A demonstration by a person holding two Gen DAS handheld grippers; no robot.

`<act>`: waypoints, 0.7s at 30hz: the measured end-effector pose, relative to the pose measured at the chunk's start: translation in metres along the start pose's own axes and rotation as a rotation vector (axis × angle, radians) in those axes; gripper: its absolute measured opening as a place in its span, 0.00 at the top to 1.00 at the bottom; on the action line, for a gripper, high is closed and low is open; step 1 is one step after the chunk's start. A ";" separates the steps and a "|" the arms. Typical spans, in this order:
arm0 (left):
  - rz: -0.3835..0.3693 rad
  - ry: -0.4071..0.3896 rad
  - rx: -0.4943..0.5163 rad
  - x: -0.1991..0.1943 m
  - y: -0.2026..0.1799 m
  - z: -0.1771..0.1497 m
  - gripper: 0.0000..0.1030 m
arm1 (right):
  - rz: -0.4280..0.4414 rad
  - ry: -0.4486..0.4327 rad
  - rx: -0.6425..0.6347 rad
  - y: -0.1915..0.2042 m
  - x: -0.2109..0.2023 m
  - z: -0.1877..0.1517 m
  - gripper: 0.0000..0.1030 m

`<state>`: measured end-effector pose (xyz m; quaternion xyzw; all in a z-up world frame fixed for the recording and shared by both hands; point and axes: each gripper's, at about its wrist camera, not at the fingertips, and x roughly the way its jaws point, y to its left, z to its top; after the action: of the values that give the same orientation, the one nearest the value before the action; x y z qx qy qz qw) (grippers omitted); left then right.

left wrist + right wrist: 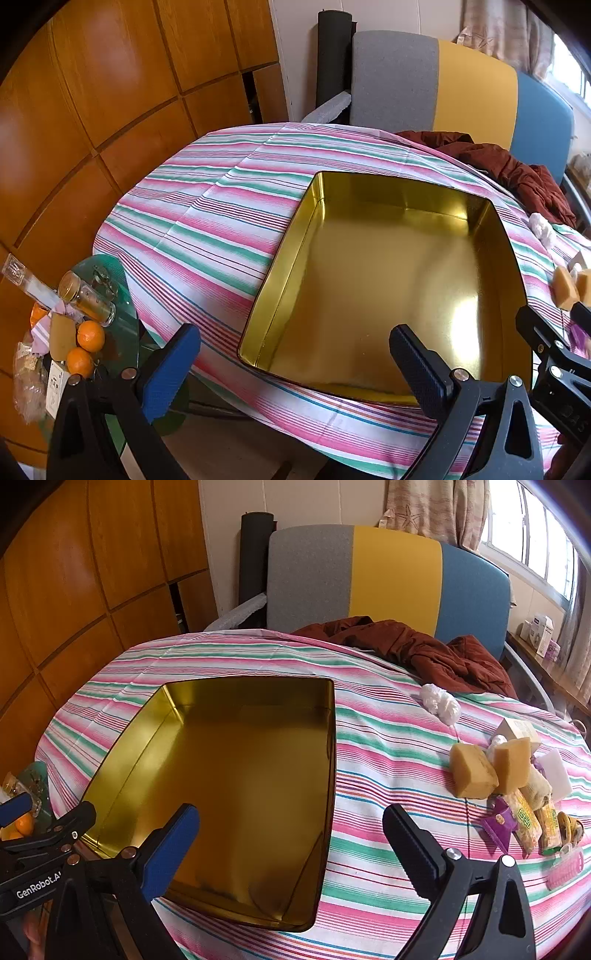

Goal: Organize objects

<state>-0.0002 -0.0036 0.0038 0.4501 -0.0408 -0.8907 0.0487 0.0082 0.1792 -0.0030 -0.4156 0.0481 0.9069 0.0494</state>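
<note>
An empty gold metal tin (388, 288) sits open on the striped tablecloth; it also shows in the right wrist view (236, 786). My left gripper (295, 365) is open and empty above the tin's near left edge. My right gripper (291, 843) is open and empty above the tin's near right edge. To the right lies a pile: two yellow sponges (472, 771), a white block (554, 775), snack packets (524, 819), a purple packet (498, 823), a pink roller (565, 867) and a white plastic wad (441, 701).
A dark red cloth (424, 653) lies at the table's far edge before a grey, yellow and blue chair (388, 579). A glass side table (110, 295) at the left holds oranges (90, 336), a jar and packets. Wooden panels (110, 92) stand left.
</note>
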 end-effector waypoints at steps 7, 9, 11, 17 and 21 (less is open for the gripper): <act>0.004 -0.005 -0.006 -0.002 0.003 -0.001 0.00 | 0.003 -0.004 -0.006 0.001 -0.003 -0.001 0.02; -0.002 -0.009 -0.008 -0.003 0.003 -0.001 0.00 | -0.001 -0.008 -0.007 0.001 -0.004 -0.001 0.02; -0.027 -0.010 -0.012 -0.004 0.004 -0.002 0.00 | 0.000 -0.013 -0.005 -0.001 -0.006 -0.001 0.02; -0.231 -0.027 -0.068 -0.011 0.005 -0.006 0.00 | 0.016 -0.074 -0.005 -0.013 -0.019 -0.001 0.01; -0.313 -0.045 -0.094 -0.015 -0.003 -0.009 0.00 | 0.042 -0.054 -0.043 -0.029 -0.018 -0.001 0.00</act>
<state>0.0156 0.0011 0.0103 0.4279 0.0706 -0.8983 -0.0703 0.0243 0.2072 0.0085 -0.3909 0.0359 0.9194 0.0228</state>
